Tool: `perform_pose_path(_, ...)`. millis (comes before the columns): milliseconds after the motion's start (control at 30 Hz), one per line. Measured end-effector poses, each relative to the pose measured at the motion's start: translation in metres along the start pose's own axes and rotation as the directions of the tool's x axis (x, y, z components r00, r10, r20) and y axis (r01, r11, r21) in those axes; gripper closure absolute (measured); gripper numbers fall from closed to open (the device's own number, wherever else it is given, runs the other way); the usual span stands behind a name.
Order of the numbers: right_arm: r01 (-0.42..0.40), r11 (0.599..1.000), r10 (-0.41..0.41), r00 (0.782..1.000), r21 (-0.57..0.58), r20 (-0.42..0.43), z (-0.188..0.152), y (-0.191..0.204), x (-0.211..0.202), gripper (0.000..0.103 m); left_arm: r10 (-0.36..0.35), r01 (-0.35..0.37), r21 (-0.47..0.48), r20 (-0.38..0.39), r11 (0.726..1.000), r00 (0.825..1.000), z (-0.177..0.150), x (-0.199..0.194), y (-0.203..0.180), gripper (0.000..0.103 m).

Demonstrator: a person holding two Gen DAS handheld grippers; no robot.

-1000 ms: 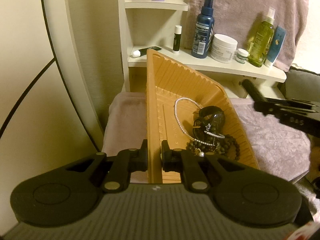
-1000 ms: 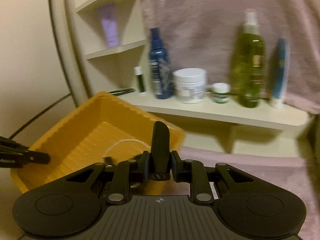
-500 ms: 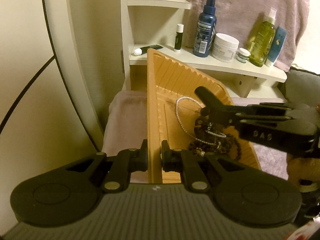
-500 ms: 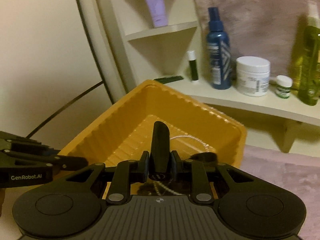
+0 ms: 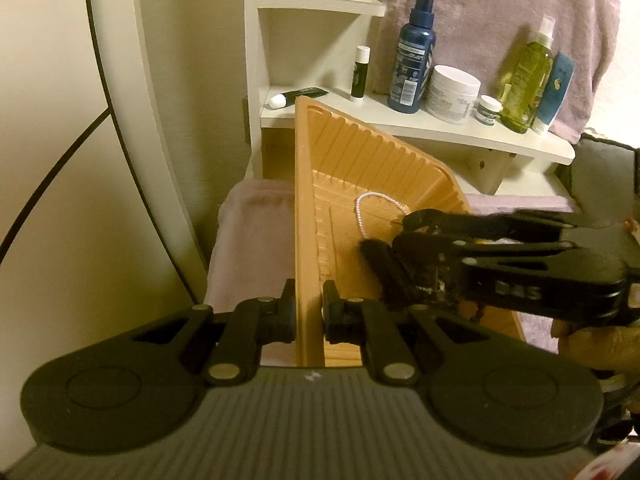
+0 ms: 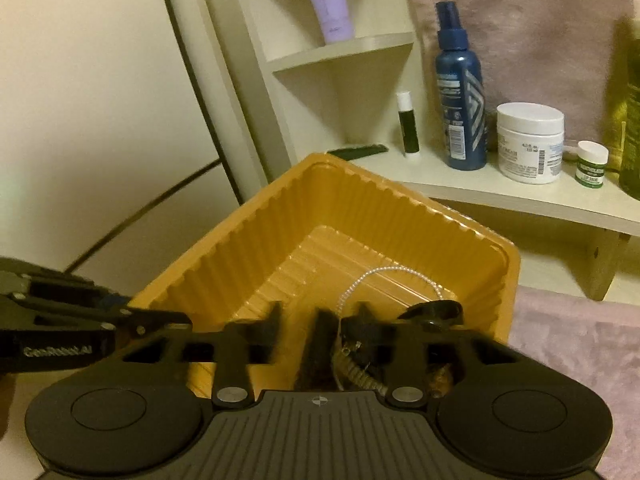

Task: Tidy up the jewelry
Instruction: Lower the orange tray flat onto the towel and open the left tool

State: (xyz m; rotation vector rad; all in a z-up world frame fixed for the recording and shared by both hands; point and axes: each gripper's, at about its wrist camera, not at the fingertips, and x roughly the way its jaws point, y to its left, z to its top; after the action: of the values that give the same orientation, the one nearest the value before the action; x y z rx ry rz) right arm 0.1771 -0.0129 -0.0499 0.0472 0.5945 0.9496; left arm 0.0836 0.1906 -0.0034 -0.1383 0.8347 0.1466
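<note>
An orange ribbed tray [image 5: 308, 200] [image 6: 360, 208] rests on a pink cloth, and my left gripper [image 5: 309, 312] [image 6: 160, 320] is shut on its near rim. Inside lie a white bead necklace [image 5: 362, 216] [image 6: 384, 276] and a heap of dark beads with a black bangle [image 6: 434, 312]. My right gripper [image 6: 316, 316] [image 5: 404, 240] reaches into the tray over that heap, its jaws opening. A slim black piece [image 6: 320, 336] [image 5: 378, 270], blurred, stands loose between the fingers [image 6: 272, 320], touching neither pad.
Behind the tray is a white shelf [image 5: 420, 128] with a blue spray bottle [image 5: 412, 68], a white jar [image 5: 452, 94], a lip balm [image 5: 359, 74] and a green bottle [image 5: 526, 88]. A pink towel [image 5: 500, 12] hangs behind. A person's hand [image 5: 592, 344] holds the right gripper.
My right gripper came in from the right over the tray and its jaws parted off the black piece they held. The left gripper kept its hold on the rim.
</note>
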Motion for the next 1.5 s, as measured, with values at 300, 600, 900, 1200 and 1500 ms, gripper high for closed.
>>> perform_pose_path(300, 0.136, 0.990, -0.137, 0.990, 0.028, 0.018, -0.005, -0.029, -0.028, 0.042, -0.005, 0.005, -0.009, -0.001, 1.000, 1.000, -0.002, 0.001, 0.003, 0.092)
perform_pose_path(600, 0.226, 0.967, -0.230, 0.973, 0.115, 0.027, -0.035, -0.070, -0.060, 0.042, -0.031, 0.031, -0.008, -0.008, 0.999, 0.999, -0.003, 0.006, 0.011, 0.092)
perform_pose_path(900, 0.275, 0.951, -0.280, 0.960, 0.143, 0.011, -0.050, -0.082, -0.074, 0.042, -0.056, 0.053, -0.071, -0.042, 0.996, 0.998, -0.010, 0.022, 0.030, 0.091)
perform_pose_path(1200, 0.294, 0.944, -0.296, 0.955, 0.149, -0.008, -0.059, -0.080, -0.077, 0.042, -0.081, 0.071, -0.132, -0.074, 0.989, 0.994, -0.018, 0.039, 0.047, 0.091)
perform_pose_path(1500, 0.308, 0.940, -0.310, 0.951, 0.148, -0.007, -0.059, -0.076, -0.080, 0.042, -0.092, 0.078, -0.181, -0.068, 0.980, 0.993, -0.024, 0.040, 0.062, 0.084)
